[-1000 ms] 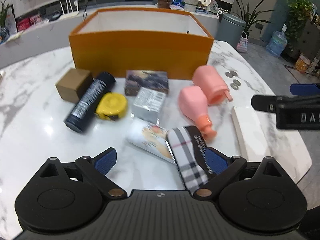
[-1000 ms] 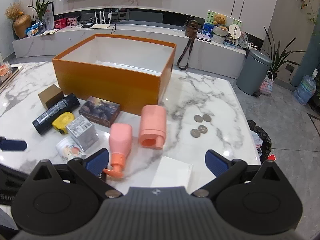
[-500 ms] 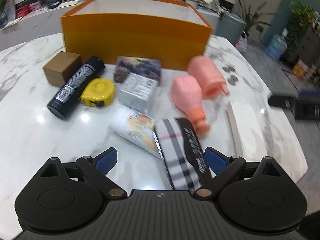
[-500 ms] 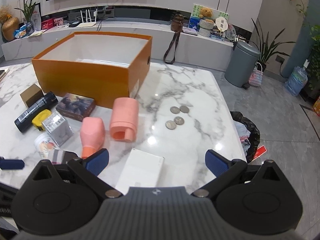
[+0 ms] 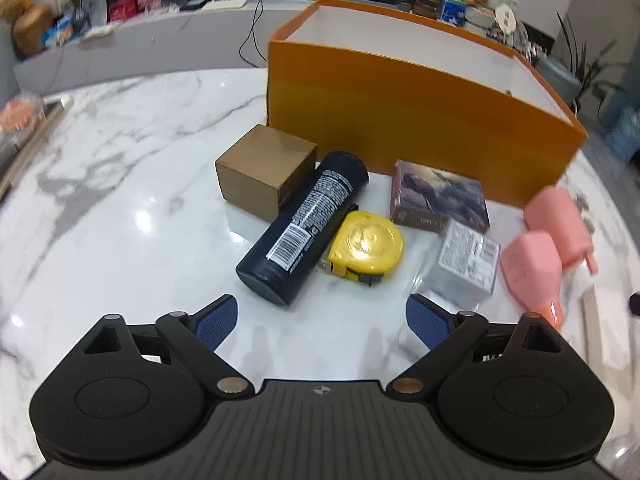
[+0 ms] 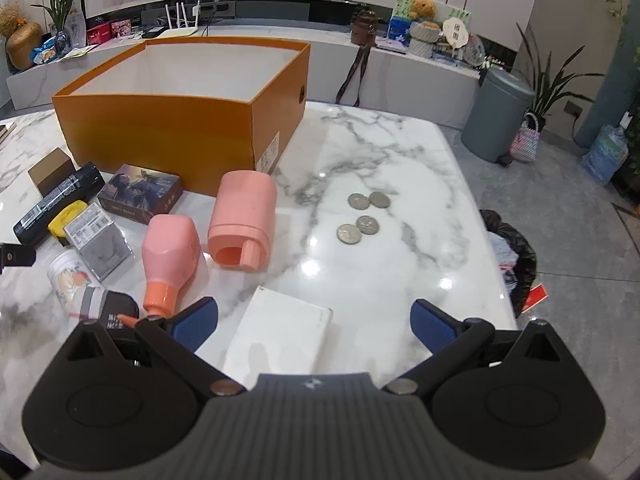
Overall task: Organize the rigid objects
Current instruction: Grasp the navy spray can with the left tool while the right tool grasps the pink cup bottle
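An open orange box stands at the back of the marble table. In front of it lie a brown cube box, a dark can, a yellow tape measure, a picture box, a grey wrapped pack and two pink bottles. My left gripper is open, just short of the can and tape measure. My right gripper is open above a white flat box. A plaid case and a printed cup lie at its left.
Several coins lie on the marble to the right of the pink bottles. The table edge runs along the right, with a grey bin and a black rubbish bag on the floor beyond. A counter with clutter runs behind the table.
My left gripper has swung left, from the plaid case and cup to face the dark can and tape measure. The right gripper's view turned slightly; it stays over the white box.
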